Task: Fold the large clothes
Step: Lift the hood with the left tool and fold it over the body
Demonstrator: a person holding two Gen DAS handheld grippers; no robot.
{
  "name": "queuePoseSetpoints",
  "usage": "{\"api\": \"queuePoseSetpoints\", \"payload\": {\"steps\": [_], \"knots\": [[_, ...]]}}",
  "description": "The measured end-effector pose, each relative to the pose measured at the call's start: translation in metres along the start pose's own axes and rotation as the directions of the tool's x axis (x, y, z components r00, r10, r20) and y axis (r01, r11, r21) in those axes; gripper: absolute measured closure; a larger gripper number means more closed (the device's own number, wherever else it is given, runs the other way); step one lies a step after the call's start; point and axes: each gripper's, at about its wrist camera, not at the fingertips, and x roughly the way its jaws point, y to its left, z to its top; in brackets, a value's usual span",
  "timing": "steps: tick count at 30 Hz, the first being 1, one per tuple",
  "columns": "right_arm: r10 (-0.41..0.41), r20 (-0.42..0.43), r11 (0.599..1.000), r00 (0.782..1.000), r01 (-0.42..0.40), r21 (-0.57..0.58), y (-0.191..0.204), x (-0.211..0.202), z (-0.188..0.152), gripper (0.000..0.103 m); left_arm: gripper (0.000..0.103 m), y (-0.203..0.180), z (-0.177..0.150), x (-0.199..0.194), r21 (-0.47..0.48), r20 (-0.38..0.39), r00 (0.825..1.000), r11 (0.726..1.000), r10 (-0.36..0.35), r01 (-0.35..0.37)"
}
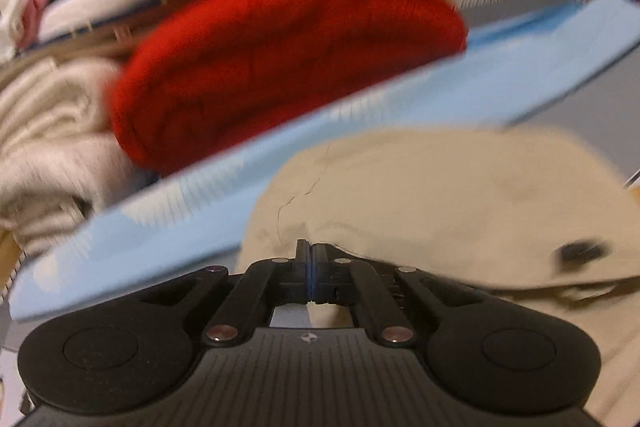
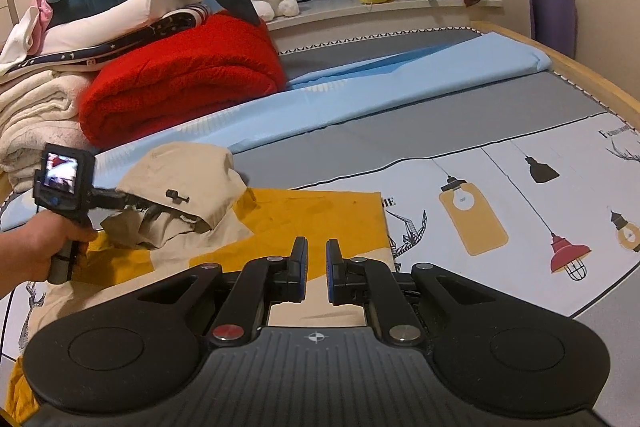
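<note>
The jacket (image 1: 440, 203), beige, fills the left wrist view's lower right, its fabric pinched between my left gripper's (image 1: 310, 259) pressed-together fingers; behind it lie a blue sheet (image 1: 360, 115) and a red blanket (image 1: 280, 59), all blurred. In the right wrist view the jacket (image 2: 188, 171) hangs lifted near the bed's left edge, its beige and yellow body spread on the bed (image 2: 400, 131). My right gripper (image 2: 317, 259) hovers over it, fingers apart, holding nothing.

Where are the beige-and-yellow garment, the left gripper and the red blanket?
beige-and-yellow garment (image 2: 320, 219): right wrist view, flat yellow panel.
left gripper (image 1: 311, 259): left wrist view, shut fingertips pinching beige fabric.
red blanket (image 2: 180, 83): right wrist view, middle of the folded roll.
</note>
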Motion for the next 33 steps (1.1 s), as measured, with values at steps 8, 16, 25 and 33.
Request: {"api": "queuePoseSetpoints", "payload": {"steps": [8, 16, 25, 33], "knots": [[0.011, 0.039, 0.998, 0.999, -0.013, 0.054, 0.002, -0.011, 0.007, 0.094, 0.103, -0.064, -0.046, -0.247, 0.135, 0.133, 0.941, 0.946, -0.311, 0.294], [0.012, 0.06, 0.995, 0.998, -0.018, 0.098, 0.008, -0.014, 0.006, 0.093, 0.1, -0.048, -0.099, -0.232, 0.066, 0.037, 0.956, 0.955, -0.292, 0.29], [0.007, 0.041, 0.997, 0.999, -0.01, 0.074, 0.007, -0.01, 0.004, 0.093, 0.062, -0.009, -0.024, -0.048, -0.011, 0.011, 0.997, 0.997, -0.074, 0.074], [0.014, 0.01, 0.998, 1.0, -0.014, 0.057, 0.008, 0.0, 0.003, 0.093, 0.013, -0.036, -0.042, 0.044, 0.217, -0.046, 0.999, 0.976, 0.023, -0.012]]}}
